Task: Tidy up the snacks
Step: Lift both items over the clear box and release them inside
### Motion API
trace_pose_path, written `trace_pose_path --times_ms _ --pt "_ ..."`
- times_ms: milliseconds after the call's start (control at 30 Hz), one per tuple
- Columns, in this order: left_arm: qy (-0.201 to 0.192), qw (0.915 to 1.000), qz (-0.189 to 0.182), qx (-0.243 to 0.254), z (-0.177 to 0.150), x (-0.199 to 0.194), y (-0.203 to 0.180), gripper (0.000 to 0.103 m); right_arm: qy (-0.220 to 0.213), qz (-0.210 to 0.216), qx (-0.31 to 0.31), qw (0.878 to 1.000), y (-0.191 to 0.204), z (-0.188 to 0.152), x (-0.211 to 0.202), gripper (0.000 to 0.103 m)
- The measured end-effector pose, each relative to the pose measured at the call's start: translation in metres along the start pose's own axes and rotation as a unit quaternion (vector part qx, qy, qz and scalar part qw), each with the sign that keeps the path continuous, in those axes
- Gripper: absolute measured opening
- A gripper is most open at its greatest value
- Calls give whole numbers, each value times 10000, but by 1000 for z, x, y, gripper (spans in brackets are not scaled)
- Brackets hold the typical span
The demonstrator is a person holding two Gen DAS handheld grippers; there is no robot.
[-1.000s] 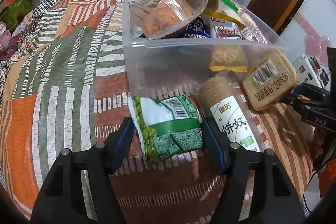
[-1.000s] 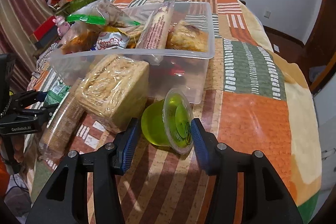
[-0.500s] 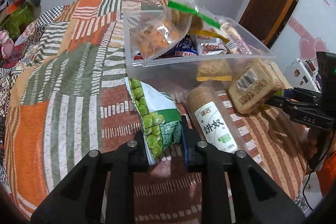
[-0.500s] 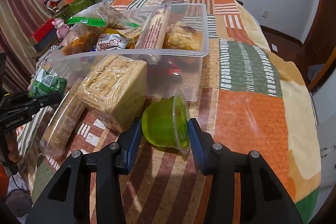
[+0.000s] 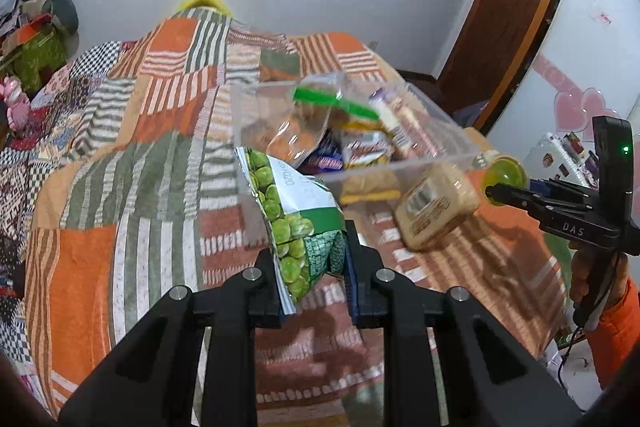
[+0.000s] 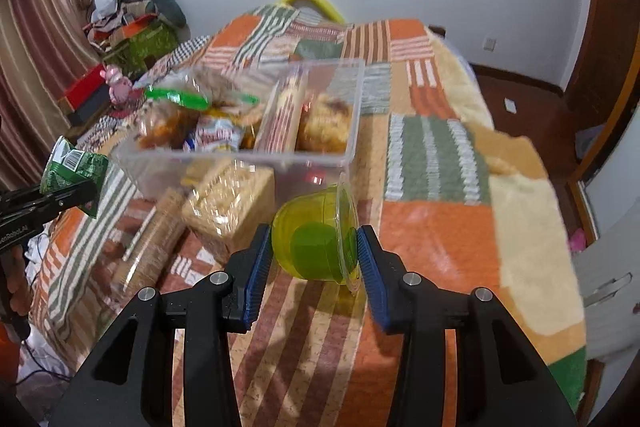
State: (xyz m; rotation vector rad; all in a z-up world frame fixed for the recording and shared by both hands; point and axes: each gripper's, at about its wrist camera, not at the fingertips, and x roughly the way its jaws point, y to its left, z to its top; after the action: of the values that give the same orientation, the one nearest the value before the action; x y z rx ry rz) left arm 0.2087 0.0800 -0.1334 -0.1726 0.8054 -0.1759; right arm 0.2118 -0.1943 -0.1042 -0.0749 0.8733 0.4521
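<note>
My left gripper [image 5: 310, 251] is shut on the lower end of a green pea bag [image 5: 288, 211], which hangs clear of the blanket in front of the clear plastic box [image 5: 400, 167]. My right gripper [image 6: 316, 261] is shut on a green jelly cup [image 6: 316, 235] lying on its side, lifted just above the blanket. The box [image 6: 240, 158] holds several snack packs, among them a bag with a green zip strip [image 6: 180, 97]. From the right wrist view the left gripper [image 6: 76, 195] and its pea bag [image 6: 76, 167] show at far left.
A wrapped cracker block [image 6: 232, 203] and a biscuit tube [image 6: 156, 235] lie on the patchwork blanket [image 6: 432, 219] before the box. Clothes and boxes [image 6: 132, 31] pile up at the left. A hand in an orange sleeve [image 5: 612, 307] holds the right gripper [image 5: 490, 191].
The left jaws closed on the pea bag and raised it off the blanket. The right jaws tightened on the jelly cup and lifted it a little.
</note>
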Motion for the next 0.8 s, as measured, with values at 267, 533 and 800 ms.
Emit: trace_pose_path --times_ms 267,533,800 --pt "-122 9994 -255 197 30 13 -25 21 -425 36 111 9990 -2 20 -12 40" --pt "-10 9979 -468 437 51 47 -54 21 -583 48 87 9982 -1 40 1 40" --pt "175 9972 -591 423 66 83 -64 21 -523 135 44 9985 3 54 22 40"
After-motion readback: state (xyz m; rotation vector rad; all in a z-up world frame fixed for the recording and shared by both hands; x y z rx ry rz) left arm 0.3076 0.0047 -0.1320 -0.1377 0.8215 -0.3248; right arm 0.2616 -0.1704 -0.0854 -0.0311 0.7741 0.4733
